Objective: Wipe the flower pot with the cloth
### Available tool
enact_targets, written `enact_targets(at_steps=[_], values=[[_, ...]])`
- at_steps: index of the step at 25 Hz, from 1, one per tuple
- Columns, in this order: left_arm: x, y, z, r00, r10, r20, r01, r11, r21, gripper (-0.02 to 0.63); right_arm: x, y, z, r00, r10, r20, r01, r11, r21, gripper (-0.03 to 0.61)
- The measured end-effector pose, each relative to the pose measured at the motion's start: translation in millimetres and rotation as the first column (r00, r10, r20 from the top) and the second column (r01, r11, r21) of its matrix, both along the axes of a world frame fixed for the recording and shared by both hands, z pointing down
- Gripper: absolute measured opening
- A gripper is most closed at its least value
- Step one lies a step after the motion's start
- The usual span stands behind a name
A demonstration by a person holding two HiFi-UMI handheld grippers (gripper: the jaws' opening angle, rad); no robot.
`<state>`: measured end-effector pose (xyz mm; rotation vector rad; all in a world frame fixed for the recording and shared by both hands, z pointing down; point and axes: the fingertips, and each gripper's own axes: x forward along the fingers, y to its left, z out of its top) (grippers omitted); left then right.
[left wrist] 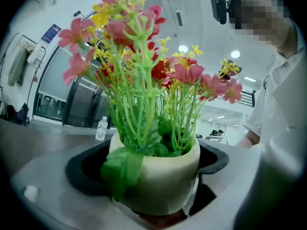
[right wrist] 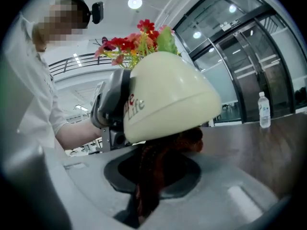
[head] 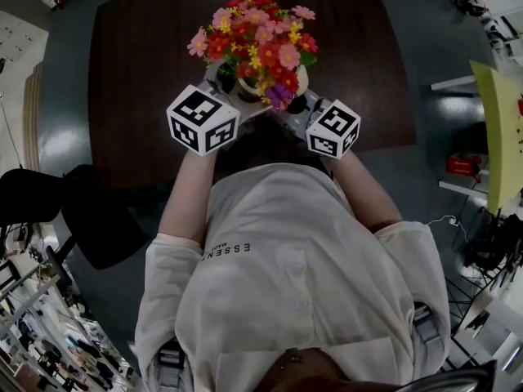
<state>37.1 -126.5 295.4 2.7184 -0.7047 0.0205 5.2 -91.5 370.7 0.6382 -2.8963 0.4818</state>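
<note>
the left claw [head: 237, 90] is clenched on the cream flower pot [left wrist: 163, 176], which sits squarely between its jaws. the pot seems raised off the worktop [head: 131, 72], with its underside turned toward the right claw [head: 296, 104], likely to bare that surface for wiping. the right claw grips a dark red cloth [right wrist: 152, 176], which bunches just ahead of its jaws and presses against the pot's lower edge. the flowers [head: 253, 39] rise beyond the left claw, clear of the cloth.
</note>
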Motion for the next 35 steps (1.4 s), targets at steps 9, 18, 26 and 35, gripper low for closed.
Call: enact_targets(at_steps=[9, 18, 26, 35], values=[[-3.5, -6.2, 20.0, 0.998, -0.032, 0.059, 0.034, 0.999, -0.03, 0.563, 18.8, 39.0, 10.9, 0.988, -0.151, 0.011, 0.152, 0.986, -0.065, 0.048], [-17.8, -14.2, 70.7, 0.985, -0.007, 0.174, 0.014, 0.999, -0.035, 0.563, 88.5, -14.8, 40.6, 0.984, 0.171, -0.046, -0.176, 0.971, -0.162, 0.048], [6.3, -1.0, 157.2, 0.952, 0.118, 0.283, -0.1, 0.992, -0.077, 0.563, 94.8, -54.5, 83.2, 0.952, 0.289, -0.104, -0.306, 0.924, -0.23, 0.048], [4.1, -4.8, 213.0, 0.933, 0.071, 0.354, -0.062, 0.997, -0.038, 0.563, 91.1, -53.3, 131.5, 0.958, 0.243, -0.15, -0.275, 0.927, -0.254, 0.048]])
